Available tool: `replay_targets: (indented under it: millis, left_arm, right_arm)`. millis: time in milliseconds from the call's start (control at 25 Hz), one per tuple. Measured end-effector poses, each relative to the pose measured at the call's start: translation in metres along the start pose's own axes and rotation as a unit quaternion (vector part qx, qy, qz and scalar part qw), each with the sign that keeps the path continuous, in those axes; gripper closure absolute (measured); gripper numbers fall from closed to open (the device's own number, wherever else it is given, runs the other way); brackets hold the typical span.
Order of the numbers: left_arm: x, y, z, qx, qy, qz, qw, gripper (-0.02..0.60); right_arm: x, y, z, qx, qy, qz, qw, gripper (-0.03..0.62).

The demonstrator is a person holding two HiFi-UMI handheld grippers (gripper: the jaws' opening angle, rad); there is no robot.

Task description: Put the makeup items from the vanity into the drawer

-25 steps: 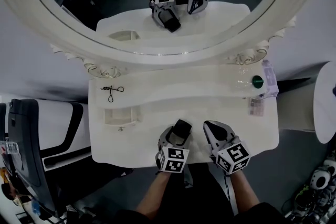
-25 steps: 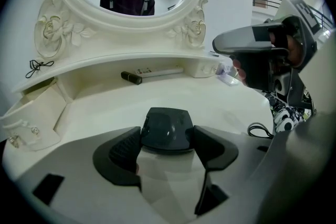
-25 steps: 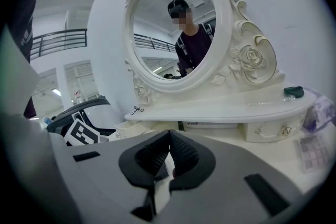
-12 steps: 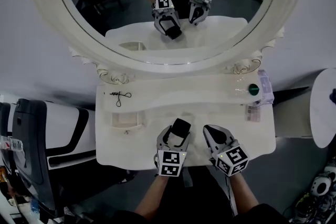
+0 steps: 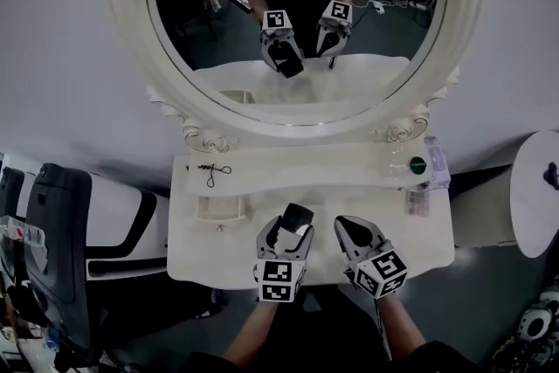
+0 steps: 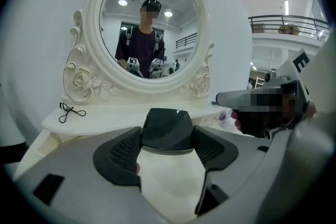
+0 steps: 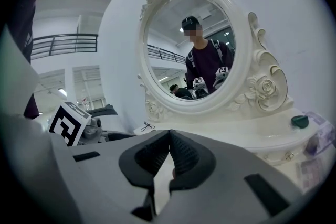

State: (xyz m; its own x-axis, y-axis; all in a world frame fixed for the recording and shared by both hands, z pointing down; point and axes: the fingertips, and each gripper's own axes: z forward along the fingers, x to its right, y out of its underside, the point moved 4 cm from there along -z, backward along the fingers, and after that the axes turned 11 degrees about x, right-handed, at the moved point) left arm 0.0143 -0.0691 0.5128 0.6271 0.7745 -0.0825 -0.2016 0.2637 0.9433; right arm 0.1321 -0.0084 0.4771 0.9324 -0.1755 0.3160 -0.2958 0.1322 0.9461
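black compact [image 6: 167, 124] in l gripper [image 6: 168, 140]

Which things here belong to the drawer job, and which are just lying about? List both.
Job: black compact held in the left gripper; eyelash curler; green-capped item; small flat palette.
Lying about: mirror; black chair; round white table.

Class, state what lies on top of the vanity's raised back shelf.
A black eyelash curler at its left end; a green-topped item and a pale purple packet at its right end. Anything under the packet is hidden.
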Motion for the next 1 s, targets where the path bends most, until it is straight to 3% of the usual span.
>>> replay_targets:
  millis: [400,680,1000]
  left_arm:
    - [-0.012,-0.041,-0.039,0.061,-0.026,0.001,0.9978,0.264]
    - [-0.029,-0.037,-0.059,0.066,-0.054,-0.007,0.9963,0.264]
    - [-0.073,-0.025,-0.094,0.066,-0.118,-0.027,0.9904,0.264]
  right_arm:
    - [-0.035,-0.012,0.005,0.024,-0.024,-0.006,0.999,0.571]
    - [-0.057,-0.009,0.018,0.023,-0.046,-0.008,0.999,0.571]
    - [-0.098,0.003,0.052,0.004,-0.108,-0.014,0.994,0.571]
